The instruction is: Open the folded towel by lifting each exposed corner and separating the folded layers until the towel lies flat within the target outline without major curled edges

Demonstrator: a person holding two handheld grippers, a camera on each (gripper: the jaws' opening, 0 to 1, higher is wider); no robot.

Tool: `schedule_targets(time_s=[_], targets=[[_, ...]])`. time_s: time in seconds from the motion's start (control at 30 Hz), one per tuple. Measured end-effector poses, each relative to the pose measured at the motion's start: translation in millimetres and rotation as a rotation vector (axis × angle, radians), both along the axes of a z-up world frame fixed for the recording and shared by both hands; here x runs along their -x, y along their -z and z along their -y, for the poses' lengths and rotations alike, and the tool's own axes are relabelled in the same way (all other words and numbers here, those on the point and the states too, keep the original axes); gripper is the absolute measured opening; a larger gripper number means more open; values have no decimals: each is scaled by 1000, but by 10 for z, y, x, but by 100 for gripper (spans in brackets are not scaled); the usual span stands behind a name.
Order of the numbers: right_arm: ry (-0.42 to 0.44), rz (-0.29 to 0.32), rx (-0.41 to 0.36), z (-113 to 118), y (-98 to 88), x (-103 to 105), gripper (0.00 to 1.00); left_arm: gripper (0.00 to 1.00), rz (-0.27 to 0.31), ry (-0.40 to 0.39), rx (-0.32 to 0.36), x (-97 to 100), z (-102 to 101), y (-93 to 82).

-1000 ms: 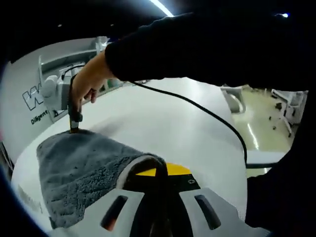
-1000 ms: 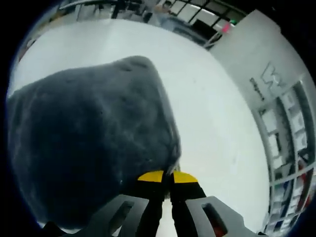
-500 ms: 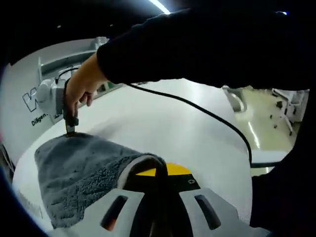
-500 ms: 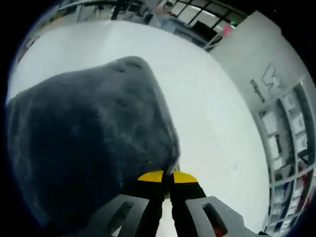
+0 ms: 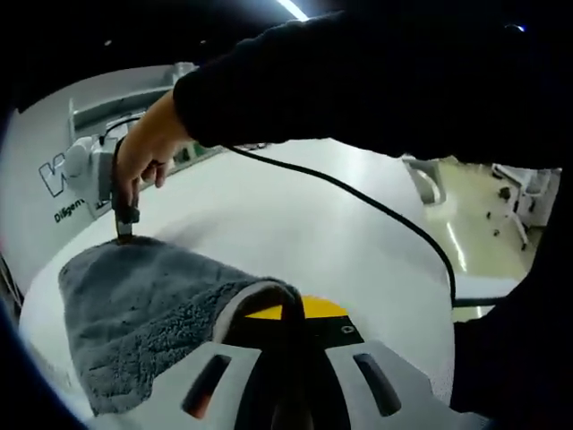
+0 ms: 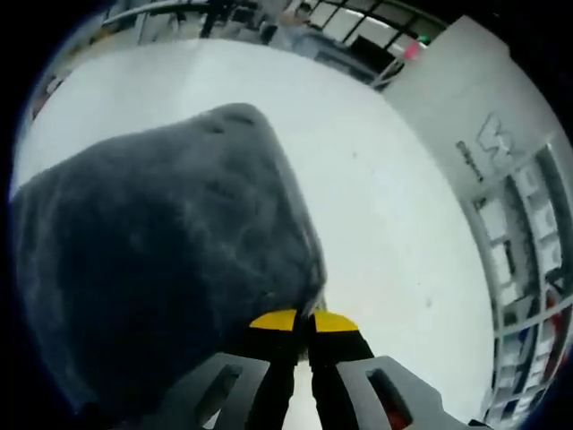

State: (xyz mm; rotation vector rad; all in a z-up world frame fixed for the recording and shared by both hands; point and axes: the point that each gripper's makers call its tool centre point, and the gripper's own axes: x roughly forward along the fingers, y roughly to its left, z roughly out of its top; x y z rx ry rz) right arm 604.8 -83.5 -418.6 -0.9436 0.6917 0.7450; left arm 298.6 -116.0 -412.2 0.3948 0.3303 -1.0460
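- The grey towel lies on the white table, spread between the two grippers, with one corner at each.
- The left gripper has its yellow-tipped jaws pressed together on the near corner, which curls up over them.
- The right gripper pinches the towel edge, jaws closed on the pile; in the left gripper view it stands upright at the far corner, held by a hand.
- The plush terry looks soft, limp and light; it should drape and sag rather than hold shape.
- Judged best held by the hem at the corners, a single layer per grip, so the folded layers can separate.
- A black cable crosses the table to the right of the towel.
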Motion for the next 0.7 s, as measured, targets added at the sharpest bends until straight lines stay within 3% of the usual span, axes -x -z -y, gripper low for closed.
schedule_targets(time_s=[0.07,0.33,0.57,0.7], targets=[[2,-3,7,1,1,-7,0,2,-27,2,14,-7,0,-1],[19,-9,-22,12,4,-1,0,3,-13,1,10,16,12,6],[13,0,-20,10,-1,-10,0,5,-37,7,25,23,14,3],[16,-3,-34,13,-9,-47,0,17,-44,61,39,127,40,-47]])
